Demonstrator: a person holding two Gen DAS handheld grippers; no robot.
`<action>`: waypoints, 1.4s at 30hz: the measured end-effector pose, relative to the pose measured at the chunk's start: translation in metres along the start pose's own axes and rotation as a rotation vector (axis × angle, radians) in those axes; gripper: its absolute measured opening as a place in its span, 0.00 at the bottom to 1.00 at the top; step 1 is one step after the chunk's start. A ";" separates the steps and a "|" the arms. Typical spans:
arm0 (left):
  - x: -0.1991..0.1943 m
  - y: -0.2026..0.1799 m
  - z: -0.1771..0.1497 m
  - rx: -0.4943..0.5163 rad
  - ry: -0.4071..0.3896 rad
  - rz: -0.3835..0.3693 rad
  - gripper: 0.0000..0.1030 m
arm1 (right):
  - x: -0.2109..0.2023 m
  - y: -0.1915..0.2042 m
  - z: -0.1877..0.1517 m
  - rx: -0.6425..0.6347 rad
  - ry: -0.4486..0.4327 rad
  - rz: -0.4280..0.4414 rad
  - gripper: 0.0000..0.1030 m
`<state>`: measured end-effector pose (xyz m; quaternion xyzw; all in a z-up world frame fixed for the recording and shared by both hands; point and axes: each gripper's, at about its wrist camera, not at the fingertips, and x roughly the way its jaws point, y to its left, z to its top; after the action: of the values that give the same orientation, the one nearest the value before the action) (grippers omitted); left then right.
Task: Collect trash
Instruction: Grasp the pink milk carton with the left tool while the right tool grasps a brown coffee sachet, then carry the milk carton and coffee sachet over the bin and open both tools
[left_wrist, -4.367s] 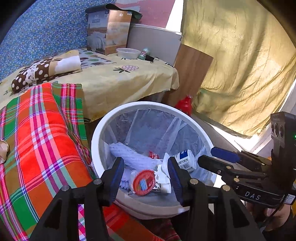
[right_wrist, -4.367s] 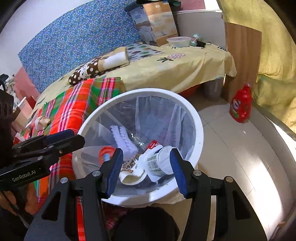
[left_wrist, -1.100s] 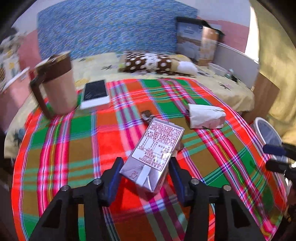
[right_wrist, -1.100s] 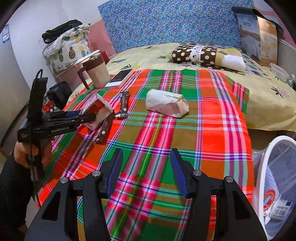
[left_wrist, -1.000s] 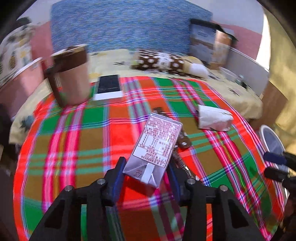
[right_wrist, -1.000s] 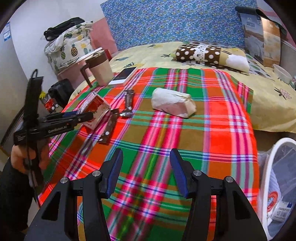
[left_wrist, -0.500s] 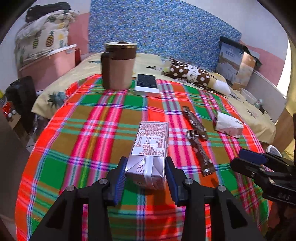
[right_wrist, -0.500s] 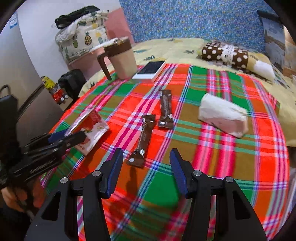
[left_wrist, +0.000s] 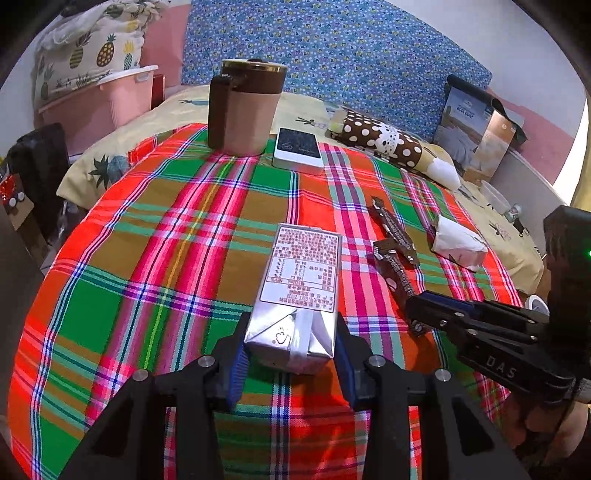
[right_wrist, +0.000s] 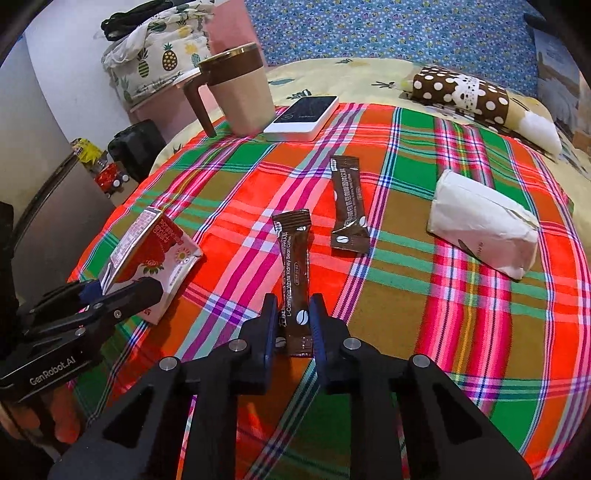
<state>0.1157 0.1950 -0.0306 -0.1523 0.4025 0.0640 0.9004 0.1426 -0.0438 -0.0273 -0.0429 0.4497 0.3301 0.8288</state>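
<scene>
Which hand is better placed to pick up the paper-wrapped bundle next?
Neither is free: the left tool grips the carton and the right tool the sachet. The bundle lies on the right's side.

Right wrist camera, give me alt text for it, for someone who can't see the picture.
The right claw is shut on the near end of a brown coffee sachet lying on a plaid cloth. A second sachet and a white paper packet lie beyond it; at left, the left claw grips a red-and-white carton. A mug and phone sit at the far edge.
</scene>
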 end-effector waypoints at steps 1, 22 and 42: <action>0.000 0.000 -0.001 -0.001 -0.003 -0.006 0.38 | -0.002 0.000 0.000 0.002 -0.005 0.002 0.19; -0.040 -0.073 -0.024 0.109 -0.055 -0.069 0.35 | -0.075 -0.023 -0.034 0.059 -0.120 -0.017 0.18; -0.046 -0.185 -0.045 0.269 -0.032 -0.239 0.35 | -0.134 -0.092 -0.086 0.212 -0.200 -0.156 0.18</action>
<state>0.0969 0.0053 0.0166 -0.0764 0.3723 -0.0955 0.9200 0.0846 -0.2155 0.0051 0.0429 0.3924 0.2182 0.8925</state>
